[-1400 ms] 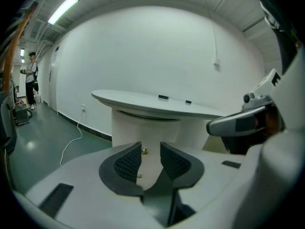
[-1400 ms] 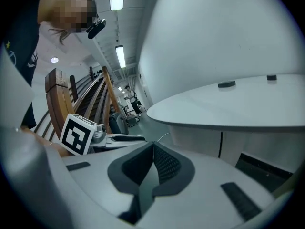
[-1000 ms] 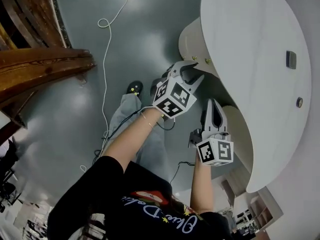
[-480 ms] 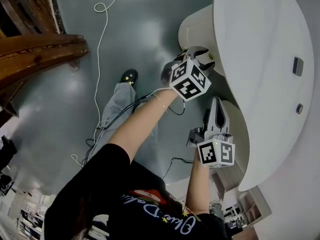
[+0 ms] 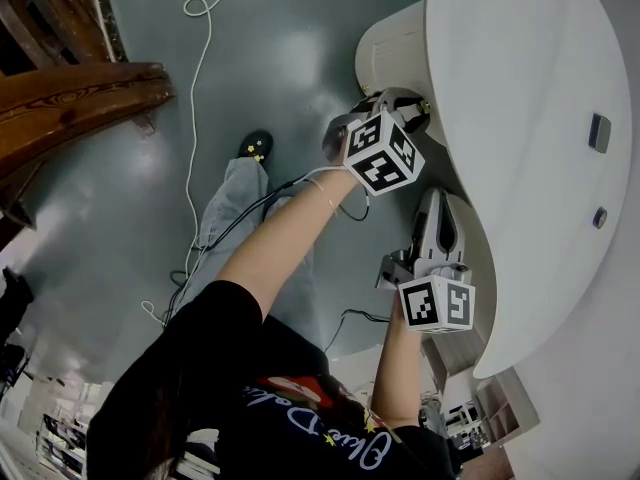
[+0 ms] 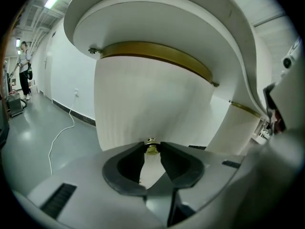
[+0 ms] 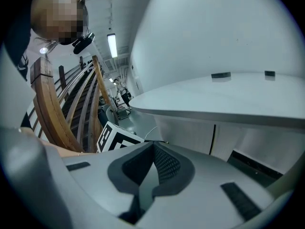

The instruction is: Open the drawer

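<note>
The left gripper (image 6: 151, 146) is pointing at the ribbed white drawer front (image 6: 143, 104). Its 2 jaws have just been closing, and their tips are now pinching the small brass knob (image 6: 151, 149) from both sides, with a narrow gap left between the pads behind it. The drawer front is curving round a white pedestal (image 5: 392, 48) that is standing under the far end of the white table top (image 5: 520, 118), below a brass band (image 6: 157, 56).

From the head view, the left gripper (image 5: 405, 103) is reaching to the pedestal's right edge. The right gripper (image 5: 440, 203) is hanging nearer, just below the table top's rim. Its jaws (image 7: 153, 146) are resting together with nothing between them.

To the left, a white cable (image 5: 195, 118) is trailing over the grey floor (image 5: 290, 28), beside a wooden railing (image 5: 70, 93).
</note>
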{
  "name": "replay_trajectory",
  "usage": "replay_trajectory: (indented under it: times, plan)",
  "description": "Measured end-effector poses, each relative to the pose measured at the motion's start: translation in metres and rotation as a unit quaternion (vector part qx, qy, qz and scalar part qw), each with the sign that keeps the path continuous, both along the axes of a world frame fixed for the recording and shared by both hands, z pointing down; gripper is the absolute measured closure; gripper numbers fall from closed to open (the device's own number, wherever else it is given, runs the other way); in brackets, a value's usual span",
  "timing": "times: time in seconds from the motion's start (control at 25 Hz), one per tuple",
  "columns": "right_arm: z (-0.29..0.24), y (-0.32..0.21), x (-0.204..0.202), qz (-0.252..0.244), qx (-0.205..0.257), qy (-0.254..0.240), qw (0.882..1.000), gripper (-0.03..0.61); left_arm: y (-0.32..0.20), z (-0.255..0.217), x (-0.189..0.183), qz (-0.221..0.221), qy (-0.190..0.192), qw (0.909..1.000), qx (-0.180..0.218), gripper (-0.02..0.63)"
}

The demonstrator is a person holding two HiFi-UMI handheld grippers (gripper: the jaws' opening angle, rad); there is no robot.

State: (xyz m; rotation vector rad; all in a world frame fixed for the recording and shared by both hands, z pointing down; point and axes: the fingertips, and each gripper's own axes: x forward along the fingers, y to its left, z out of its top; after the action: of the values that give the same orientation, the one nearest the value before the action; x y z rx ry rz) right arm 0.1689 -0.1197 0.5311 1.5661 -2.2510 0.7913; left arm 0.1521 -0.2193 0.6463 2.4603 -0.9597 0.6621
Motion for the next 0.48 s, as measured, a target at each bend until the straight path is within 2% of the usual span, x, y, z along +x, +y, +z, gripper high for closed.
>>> replay_trajectory:
  times: [0.48]
  plan:
    - [0.0003, 0.0008, -0.0031, 0.006, 0.0, 0.003, 1.0, 0.578, 0.0072, 0.0014, -0.007, 0.011, -0.007, 0.9999, -0.002, 0.514]
